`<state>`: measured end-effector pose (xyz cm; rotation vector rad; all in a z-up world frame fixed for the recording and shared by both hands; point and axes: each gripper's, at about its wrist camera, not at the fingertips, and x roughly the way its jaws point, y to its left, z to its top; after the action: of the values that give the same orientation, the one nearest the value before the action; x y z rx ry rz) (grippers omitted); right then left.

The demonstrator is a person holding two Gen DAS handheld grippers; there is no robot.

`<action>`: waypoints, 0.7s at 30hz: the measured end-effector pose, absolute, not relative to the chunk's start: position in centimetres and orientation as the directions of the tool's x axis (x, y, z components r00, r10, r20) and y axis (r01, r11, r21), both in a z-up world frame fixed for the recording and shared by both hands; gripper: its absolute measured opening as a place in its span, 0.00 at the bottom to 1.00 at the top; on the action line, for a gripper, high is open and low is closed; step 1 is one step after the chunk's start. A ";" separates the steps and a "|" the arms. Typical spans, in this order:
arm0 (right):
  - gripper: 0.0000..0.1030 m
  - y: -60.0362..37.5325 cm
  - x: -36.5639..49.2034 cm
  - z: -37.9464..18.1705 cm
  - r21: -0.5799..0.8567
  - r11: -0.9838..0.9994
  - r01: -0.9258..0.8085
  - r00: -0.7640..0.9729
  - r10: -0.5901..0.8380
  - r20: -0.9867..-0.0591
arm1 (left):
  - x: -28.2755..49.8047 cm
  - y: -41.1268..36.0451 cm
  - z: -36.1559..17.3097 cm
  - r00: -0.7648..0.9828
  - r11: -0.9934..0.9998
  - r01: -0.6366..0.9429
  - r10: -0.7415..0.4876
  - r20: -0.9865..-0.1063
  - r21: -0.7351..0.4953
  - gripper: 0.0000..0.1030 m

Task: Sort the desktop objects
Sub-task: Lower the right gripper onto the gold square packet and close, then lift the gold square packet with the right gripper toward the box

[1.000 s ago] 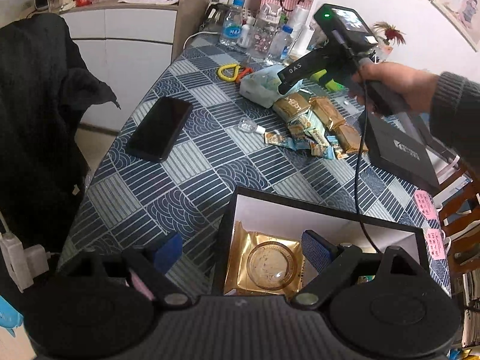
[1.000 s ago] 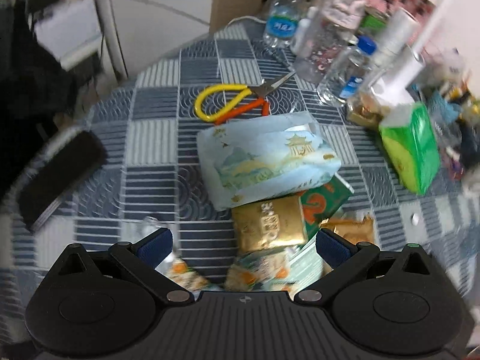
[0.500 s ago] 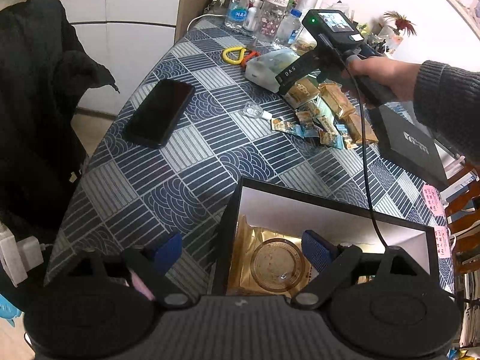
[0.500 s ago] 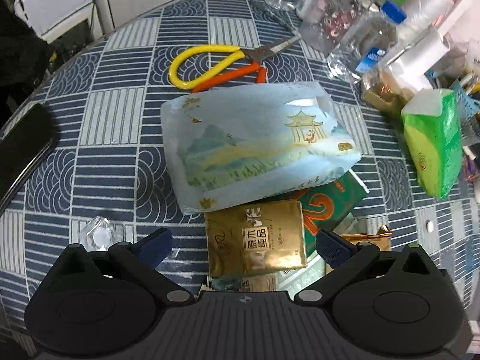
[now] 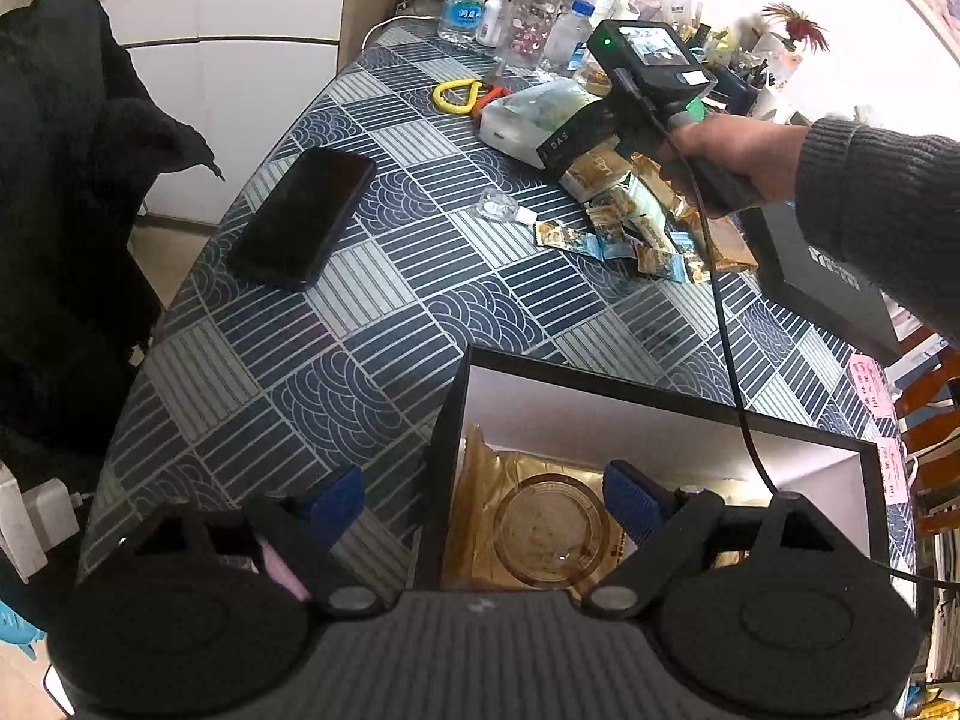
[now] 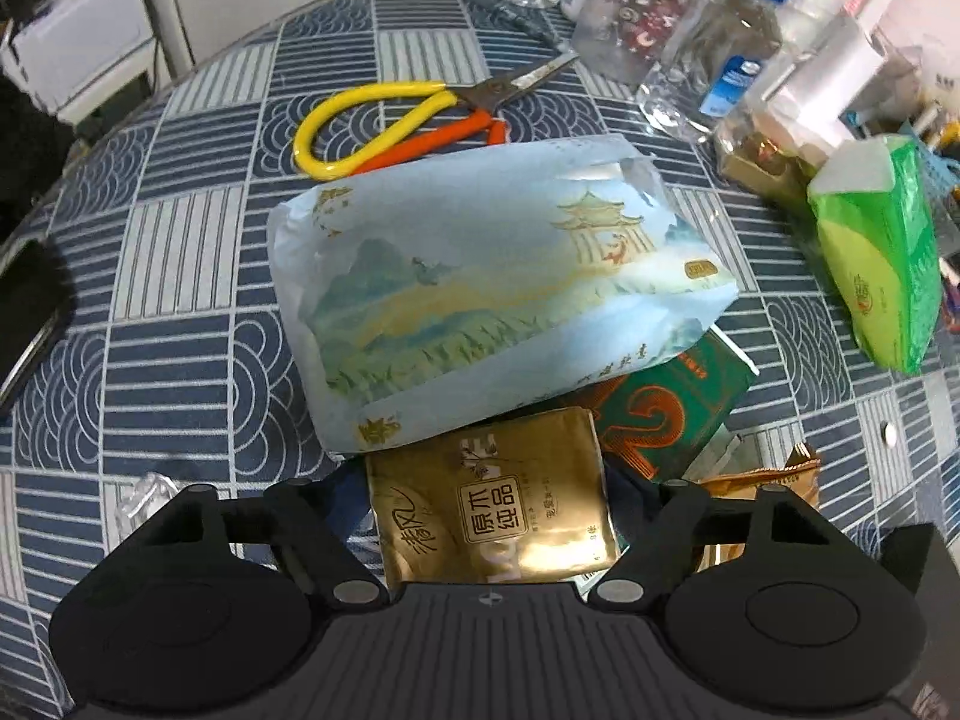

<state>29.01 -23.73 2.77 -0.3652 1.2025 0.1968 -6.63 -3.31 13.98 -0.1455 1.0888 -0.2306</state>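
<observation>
My right gripper [image 6: 486,501] is open and low over a snack pile. Its fingers stand on either side of a gold tissue pack [image 6: 492,510], with their pads hidden beside it. A pale blue landscape-print pack [image 6: 480,294] lies just beyond, and a green packet [image 6: 672,408] is tucked under it at the right. In the left wrist view a hand holds that gripper's body [image 5: 600,126] over the same pile. My left gripper [image 5: 483,498] hangs open and holds nothing, above the left rim of a black box [image 5: 660,384]. A gold round-window packet [image 5: 540,528] lies inside the box.
Yellow-and-orange scissors [image 6: 390,126] lie behind the blue pack, and a black phone [image 5: 306,216] lies at the table's left. Bottles [image 6: 720,60] and a green tissue pack [image 6: 882,258] crowd the far right. Small sachets [image 5: 624,234] and a black lid [image 5: 822,282] lie right of the pile.
My right gripper has moved forward and down until its fingers straddle the gold tissue pack. My left gripper has stayed above the box, only shifting slightly.
</observation>
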 end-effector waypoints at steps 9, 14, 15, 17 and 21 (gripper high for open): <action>0.74 -23.9 27.6 4.8 -0.206 0.931 -0.302 0.417 -0.065 -0.907 | -7.2 -3.4 14.3 0.445 0.964 0.119 -0.264 -0.856 -0.236 1.00; 0.74 -24.3 26.3 6.7 -0.218 0.934 -0.282 0.443 -0.075 -0.893 | -8.1 -3.6 15.3 0.463 0.962 0.136 -0.274 -0.843 -0.237 1.00; 0.74 -24.4 26.0 7.1 -0.220 0.935 -0.278 0.448 -0.077 -0.891 | -8.3 -3.6 15.5 0.467 0.961 0.139 -0.276 -0.840 -0.238 1.00; 0.74 -24.6 25.3 8.0 -0.229 0.935 -0.271 0.460 -0.083 -0.884 | -8.8 -3.6 15.8 0.467 0.959 0.146 -0.283 -0.838 -0.242 1.00; 0.74 -24.9 23.9 10.3 -0.244 0.934 -0.260 0.482 -0.094 -0.871 | -9.9 -3.6 16.6 0.474 0.957 0.156 -0.291 -0.831 -0.246 1.00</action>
<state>23.91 -24.94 10.27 -0.3688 1.0701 0.1040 -9.92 -3.58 16.57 -0.1426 1.0428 -0.2742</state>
